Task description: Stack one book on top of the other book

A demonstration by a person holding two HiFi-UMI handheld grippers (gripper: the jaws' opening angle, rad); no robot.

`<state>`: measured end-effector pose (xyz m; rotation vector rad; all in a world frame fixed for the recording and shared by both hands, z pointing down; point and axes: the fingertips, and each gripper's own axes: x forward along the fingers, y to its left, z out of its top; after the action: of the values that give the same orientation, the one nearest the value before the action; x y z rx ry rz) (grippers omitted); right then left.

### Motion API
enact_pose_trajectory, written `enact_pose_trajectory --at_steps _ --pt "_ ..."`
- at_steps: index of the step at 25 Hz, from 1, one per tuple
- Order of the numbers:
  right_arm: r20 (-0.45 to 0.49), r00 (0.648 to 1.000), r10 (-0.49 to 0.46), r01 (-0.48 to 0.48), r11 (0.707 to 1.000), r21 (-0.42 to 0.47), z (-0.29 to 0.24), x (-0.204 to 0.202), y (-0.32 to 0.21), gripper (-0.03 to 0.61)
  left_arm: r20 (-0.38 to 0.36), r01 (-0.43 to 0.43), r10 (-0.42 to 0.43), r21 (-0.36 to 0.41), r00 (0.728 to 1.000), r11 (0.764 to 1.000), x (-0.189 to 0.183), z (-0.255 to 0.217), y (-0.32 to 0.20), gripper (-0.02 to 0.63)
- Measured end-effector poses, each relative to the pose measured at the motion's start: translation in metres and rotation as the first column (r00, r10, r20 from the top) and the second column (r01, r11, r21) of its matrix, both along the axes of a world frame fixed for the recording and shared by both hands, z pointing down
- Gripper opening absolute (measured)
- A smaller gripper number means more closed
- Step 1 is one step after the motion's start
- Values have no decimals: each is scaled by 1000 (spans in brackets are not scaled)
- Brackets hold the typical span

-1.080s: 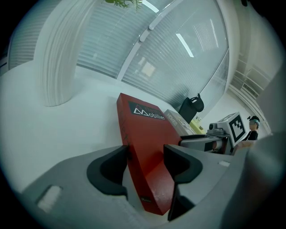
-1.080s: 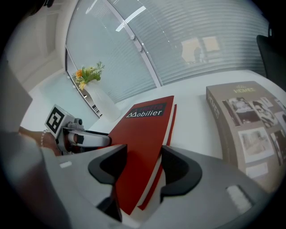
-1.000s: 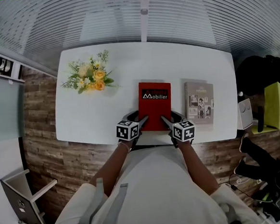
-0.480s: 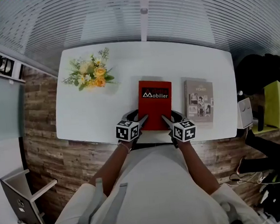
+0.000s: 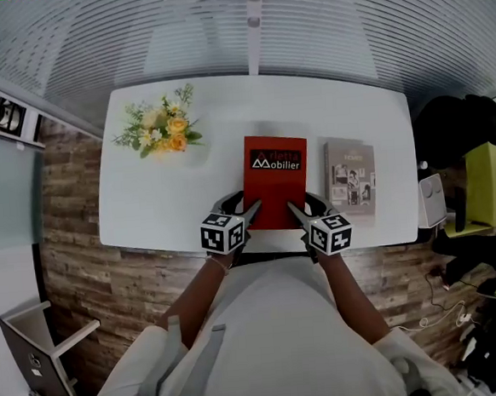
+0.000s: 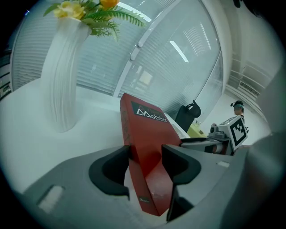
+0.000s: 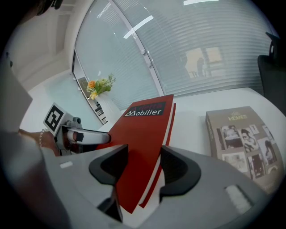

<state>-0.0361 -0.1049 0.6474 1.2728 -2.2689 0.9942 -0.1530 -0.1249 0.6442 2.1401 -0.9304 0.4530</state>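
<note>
Left hand-held gripper (image 5: 251, 210), jaws closing on it, and right hand-held gripper (image 5: 295, 209) each clamp a near corner of the red book (image 5: 275, 180) at the surface's (image 5: 172, 212) near edge; best raise both evenly, then set it squarely on the grey book (image 5: 351, 179).

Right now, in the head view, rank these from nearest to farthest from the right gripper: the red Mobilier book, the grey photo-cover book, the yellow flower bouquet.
1. The red Mobilier book, gripped by the right gripper, mid-table.
2. The grey photo-cover book, lying flat to that gripper's right.
3. The yellow flower bouquet, at the table's far left.
</note>
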Motion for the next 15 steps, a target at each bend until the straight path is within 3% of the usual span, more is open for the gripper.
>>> enact_pose_trajectory --at_steps 15 --pt "-39 999 -22 26 995 93 -68 -4 -5 227 -15 25 -24 98 1000 995 -5 -66 -3 238"
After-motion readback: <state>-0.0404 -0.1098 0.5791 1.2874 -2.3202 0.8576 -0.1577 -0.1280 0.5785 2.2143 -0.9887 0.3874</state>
